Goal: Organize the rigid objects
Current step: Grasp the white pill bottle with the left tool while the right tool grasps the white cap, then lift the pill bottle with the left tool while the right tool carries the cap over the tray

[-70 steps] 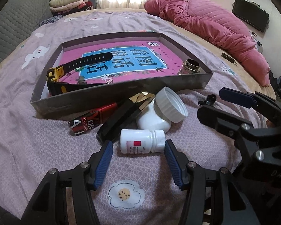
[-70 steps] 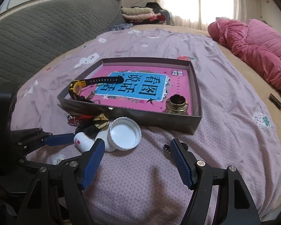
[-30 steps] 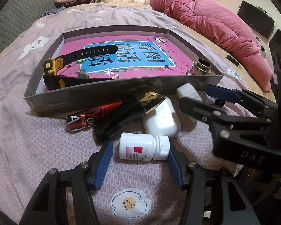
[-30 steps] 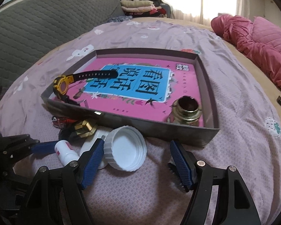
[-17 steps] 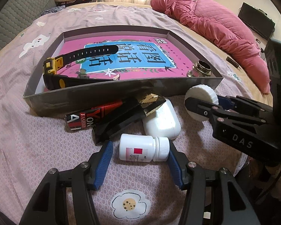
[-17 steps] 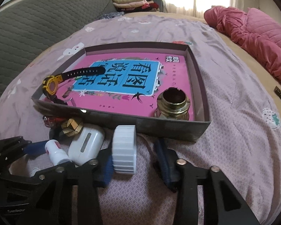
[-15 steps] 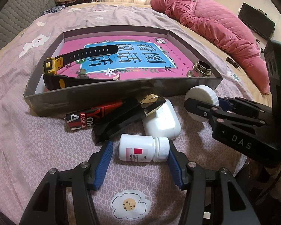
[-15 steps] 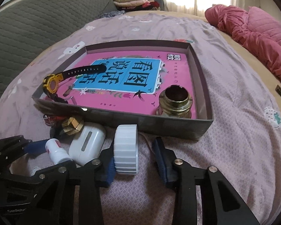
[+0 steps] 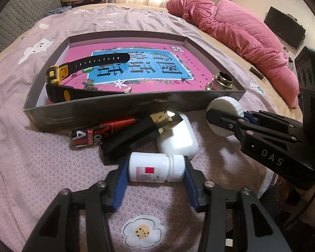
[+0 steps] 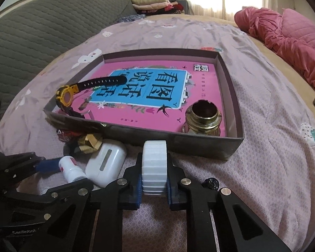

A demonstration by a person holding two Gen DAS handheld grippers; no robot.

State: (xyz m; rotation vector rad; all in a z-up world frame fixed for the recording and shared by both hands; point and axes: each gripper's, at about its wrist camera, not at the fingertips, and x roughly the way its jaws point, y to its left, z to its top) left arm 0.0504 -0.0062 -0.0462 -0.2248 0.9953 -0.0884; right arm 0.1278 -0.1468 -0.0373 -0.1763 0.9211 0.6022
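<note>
A small white pill bottle (image 9: 149, 167) lies on its side on the bedspread. My left gripper (image 9: 156, 174) has its jaws closing on it, one blue pad against the base and the other against the cap. My right gripper (image 10: 154, 168) is shut on a white ribbed lid (image 10: 154, 159), held on edge just in front of the grey tray's front wall (image 10: 189, 145). The lid (image 9: 225, 109) also shows at the right of the left wrist view. Inside the tray (image 9: 136, 103) a yellow-and-black watch (image 9: 84, 65) and a brass fitting (image 10: 203, 117) rest on a pink book.
Against the tray's front wall lie a white earbud case (image 9: 178, 140), a black box with a gold piece (image 9: 132, 138) and a red-and-black tube (image 9: 94, 134). A small black knob (image 10: 210, 182) sits by my right fingers. A pink quilt (image 9: 241, 29) lies at the far right.
My right jaws went from wide open around the flat lid to shut on it, tipping it up on edge. My left jaws narrowed onto the pill bottle.
</note>
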